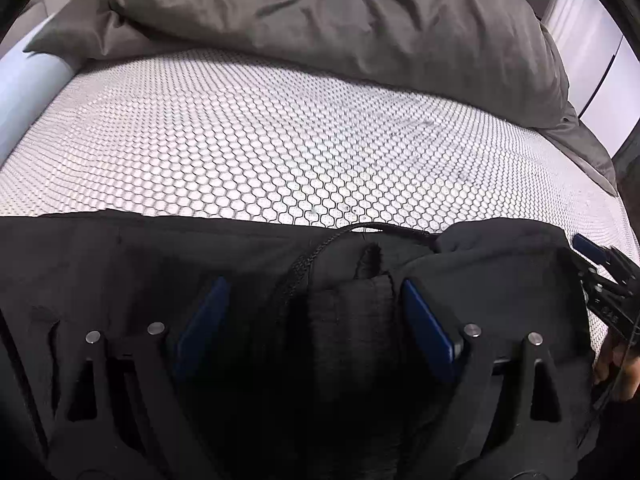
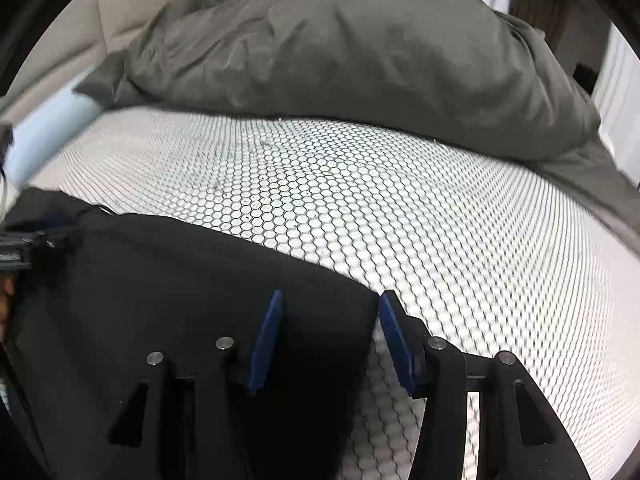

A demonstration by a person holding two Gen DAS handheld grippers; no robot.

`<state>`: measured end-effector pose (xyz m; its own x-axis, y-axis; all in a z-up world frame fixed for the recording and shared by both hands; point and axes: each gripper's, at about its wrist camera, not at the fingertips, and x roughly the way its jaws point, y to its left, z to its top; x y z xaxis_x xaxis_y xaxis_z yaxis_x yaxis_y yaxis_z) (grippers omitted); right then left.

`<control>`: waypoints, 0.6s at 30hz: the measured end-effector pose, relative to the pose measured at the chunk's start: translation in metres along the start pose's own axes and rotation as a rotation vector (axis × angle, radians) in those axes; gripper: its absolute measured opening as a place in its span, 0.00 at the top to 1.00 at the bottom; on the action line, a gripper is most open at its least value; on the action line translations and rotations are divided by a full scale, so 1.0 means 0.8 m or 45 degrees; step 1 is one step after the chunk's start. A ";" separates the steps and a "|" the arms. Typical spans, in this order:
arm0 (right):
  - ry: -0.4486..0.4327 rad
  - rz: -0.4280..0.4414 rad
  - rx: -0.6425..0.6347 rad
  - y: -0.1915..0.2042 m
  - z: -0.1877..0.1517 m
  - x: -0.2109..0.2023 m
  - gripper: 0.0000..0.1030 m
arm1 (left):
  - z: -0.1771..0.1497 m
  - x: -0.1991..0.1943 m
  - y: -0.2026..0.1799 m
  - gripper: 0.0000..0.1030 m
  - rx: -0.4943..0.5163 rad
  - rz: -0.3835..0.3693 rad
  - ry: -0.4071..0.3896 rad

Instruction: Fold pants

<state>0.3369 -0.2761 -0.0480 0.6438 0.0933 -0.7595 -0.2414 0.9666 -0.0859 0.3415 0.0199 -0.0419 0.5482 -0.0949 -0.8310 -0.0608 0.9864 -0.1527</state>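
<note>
Left gripper (image 1: 312,320) gapes wide over the bunched waistband w/ cord, right gripper (image 2: 328,336) open astride the edge of the black pants (image 2: 180,280), soft, limp, light, on the honeycomb-print mattress (image 1: 280,140) near a grey duvet (image 2: 360,60).

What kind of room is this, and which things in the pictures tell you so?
Probably a bedroom. The black pants lie on a bed whose mattress cover has a honeycomb pattern. A rumpled grey duvet is heaped at the far side, and a pale blue bolster lies along one edge.
</note>
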 end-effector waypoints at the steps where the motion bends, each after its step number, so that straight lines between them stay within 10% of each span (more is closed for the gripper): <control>1: -0.028 -0.010 -0.006 0.001 -0.002 -0.015 0.51 | -0.002 -0.011 0.000 0.16 0.000 0.013 -0.013; 6: -0.120 0.223 -0.007 0.034 -0.021 -0.084 0.28 | -0.023 -0.085 -0.025 0.16 0.111 0.054 -0.177; 11: -0.078 0.452 -0.094 0.100 -0.052 -0.102 0.26 | -0.082 -0.113 -0.046 0.16 0.205 0.011 -0.170; 18: 0.102 0.210 -0.236 0.118 -0.100 -0.065 0.26 | -0.131 -0.088 -0.023 0.10 0.284 0.071 -0.063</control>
<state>0.2224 -0.2091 -0.0678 0.5268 0.2194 -0.8212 -0.4719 0.8790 -0.0679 0.2164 -0.0054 -0.0365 0.5895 -0.0381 -0.8069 0.0906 0.9957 0.0191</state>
